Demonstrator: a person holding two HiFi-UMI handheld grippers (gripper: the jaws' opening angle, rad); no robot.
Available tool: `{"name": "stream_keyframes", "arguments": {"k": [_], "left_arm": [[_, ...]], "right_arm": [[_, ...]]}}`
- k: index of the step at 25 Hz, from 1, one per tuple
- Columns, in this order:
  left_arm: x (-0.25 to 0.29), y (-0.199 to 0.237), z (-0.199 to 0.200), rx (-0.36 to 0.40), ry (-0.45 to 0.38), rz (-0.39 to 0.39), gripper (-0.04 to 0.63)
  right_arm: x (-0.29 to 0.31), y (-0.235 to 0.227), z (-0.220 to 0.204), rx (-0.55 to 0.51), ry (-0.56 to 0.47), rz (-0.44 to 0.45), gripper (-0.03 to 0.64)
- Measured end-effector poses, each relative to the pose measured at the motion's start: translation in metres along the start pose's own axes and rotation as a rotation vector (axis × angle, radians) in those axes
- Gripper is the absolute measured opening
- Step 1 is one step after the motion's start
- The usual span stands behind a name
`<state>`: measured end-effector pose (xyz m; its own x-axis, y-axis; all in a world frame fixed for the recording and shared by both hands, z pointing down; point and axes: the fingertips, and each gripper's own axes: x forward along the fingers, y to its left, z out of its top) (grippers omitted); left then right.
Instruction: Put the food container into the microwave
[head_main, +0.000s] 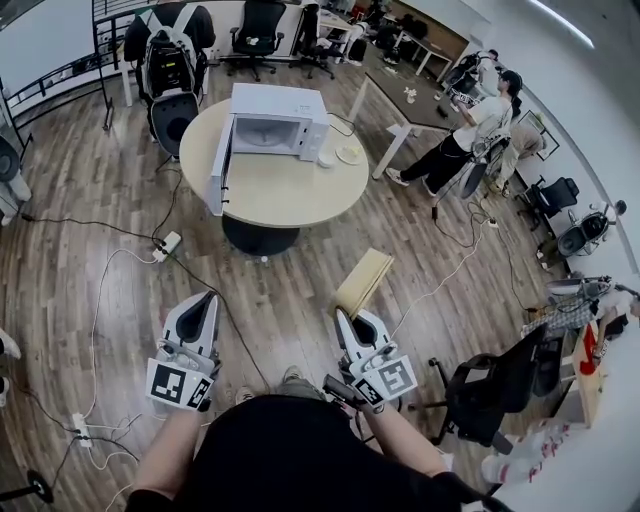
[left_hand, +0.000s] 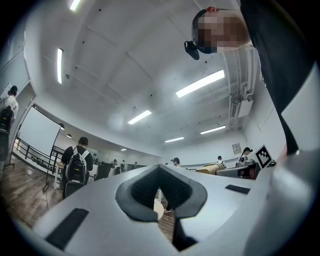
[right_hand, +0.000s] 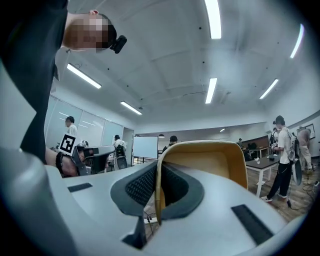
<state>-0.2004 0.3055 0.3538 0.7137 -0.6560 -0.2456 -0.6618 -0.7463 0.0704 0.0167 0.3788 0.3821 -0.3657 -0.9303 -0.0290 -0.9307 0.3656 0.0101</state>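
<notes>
Right tongs (right_hand: 157, 196) pinch the food container (right_hand: 210, 161) by one thin wall; left tongs (left_hand: 159, 194) sit closed, empty. I fear it twisting loose on the walk to the microwave (head_main: 276, 120).

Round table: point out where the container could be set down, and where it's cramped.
The broad bare tabletop in front of the microwave is free, bordered by its open door on the left and the table's near and right edges. It is crowded at the microwave's right side, where two small white dishes sit.
</notes>
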Motion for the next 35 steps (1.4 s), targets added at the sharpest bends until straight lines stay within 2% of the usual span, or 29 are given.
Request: {"name": "stream_keyframes", "arguments": {"k": [14, 24, 35], "left_arm": [[0.01, 0.005, -0.009, -0.008, 0.017, -0.002, 0.018], [0.046, 0.015, -0.009, 0.04, 0.018, 0.031, 0.018], [0.107, 0.034, -0.027, 0.063, 0.06, 0.056, 0.018]], "right_arm": [[0.005, 0.004, 0.008, -0.068, 0.004, 0.015, 0.026], [0.032, -0.035, 0.006, -0.03, -0.026, 0.027, 0.026], [0.082, -0.09, -0.005, 0.0, -0.033, 0.064, 0.026]]}}
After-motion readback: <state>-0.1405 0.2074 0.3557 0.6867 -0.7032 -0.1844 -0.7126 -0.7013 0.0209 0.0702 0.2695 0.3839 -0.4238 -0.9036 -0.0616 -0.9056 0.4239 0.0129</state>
